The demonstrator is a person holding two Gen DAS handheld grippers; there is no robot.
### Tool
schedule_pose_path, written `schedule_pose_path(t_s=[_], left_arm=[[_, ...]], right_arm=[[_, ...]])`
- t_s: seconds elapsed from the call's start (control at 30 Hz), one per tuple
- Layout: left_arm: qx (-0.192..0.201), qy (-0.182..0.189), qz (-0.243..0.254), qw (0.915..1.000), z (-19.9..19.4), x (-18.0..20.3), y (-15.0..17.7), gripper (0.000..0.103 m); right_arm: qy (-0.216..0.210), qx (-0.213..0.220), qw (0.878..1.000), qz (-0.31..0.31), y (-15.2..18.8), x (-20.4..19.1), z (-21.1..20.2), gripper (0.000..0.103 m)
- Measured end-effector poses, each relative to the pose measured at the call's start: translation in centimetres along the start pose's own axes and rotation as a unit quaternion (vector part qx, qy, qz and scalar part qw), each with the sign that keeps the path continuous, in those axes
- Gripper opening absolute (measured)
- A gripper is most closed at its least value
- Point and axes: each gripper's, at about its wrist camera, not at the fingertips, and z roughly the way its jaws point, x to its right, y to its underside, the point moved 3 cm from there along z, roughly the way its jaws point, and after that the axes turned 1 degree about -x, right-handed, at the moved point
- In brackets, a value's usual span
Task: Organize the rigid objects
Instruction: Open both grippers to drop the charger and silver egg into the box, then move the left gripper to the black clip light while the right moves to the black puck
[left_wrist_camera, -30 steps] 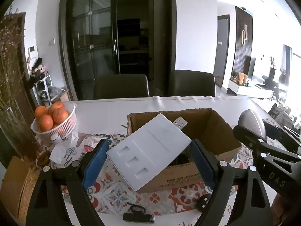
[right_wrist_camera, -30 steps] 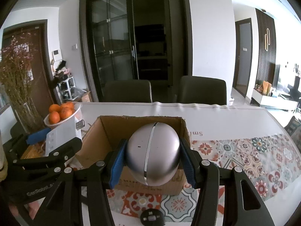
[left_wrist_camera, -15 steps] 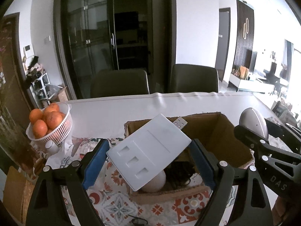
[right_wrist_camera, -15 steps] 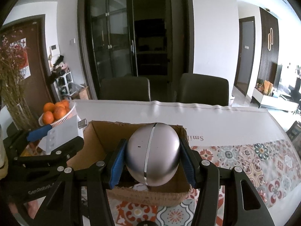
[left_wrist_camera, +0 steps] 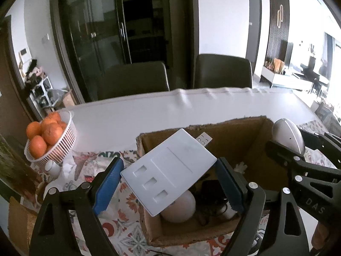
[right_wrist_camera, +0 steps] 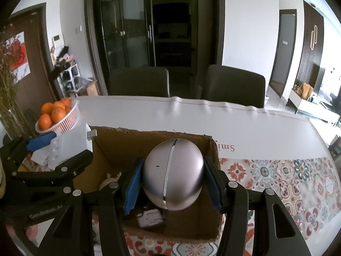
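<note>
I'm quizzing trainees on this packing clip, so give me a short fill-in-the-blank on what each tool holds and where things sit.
1. The right tool grips a silver, egg-shaped ____ over the cardboard box.
2. The left tool holds a flat white hub with a ____ plug at its far end.
3. The white basket beside the box holds ____.
4. Behind the table stand two dark ____.

Missing words: speaker; USB; oranges; chairs
</note>
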Motion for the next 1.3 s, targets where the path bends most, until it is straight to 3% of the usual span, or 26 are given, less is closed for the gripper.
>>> schedule_pose_path(t_s=[0.17,0.43,0.57,0.9,1.3], left_arm=[[-0.028,0.009,0.002,0.9996,1.4,0.2,0.5,0.088],[-0.035,-0.001,0.015,0.9993,1.9,0.8,0.7,0.088],[-0.047,0.004,0.004,0.9989,2.1,0.5,1.0,0.090],[-0.051,0.015,-0.006,0.9986,1.1,0.4,2.0,0.092],[-0.007,0.012,-0.020,0.9997,-3.5,0.4,2.2,0.092]], right_arm=[[-0.007,-0.027,1.000,-0.001,0.4,0.2,1.6,0.055],[-0.021,-0.057,0.998,0.011,1.4,0.8,3.4,0.055],[-0.019,-0.062,0.998,0.017,1.5,1.1,3.5,0.064],[-0.003,-0.040,0.999,0.010,1.7,0.9,1.8,0.064],[0.004,0.003,1.000,0.023,1.9,0.8,-2.3,0.064]])
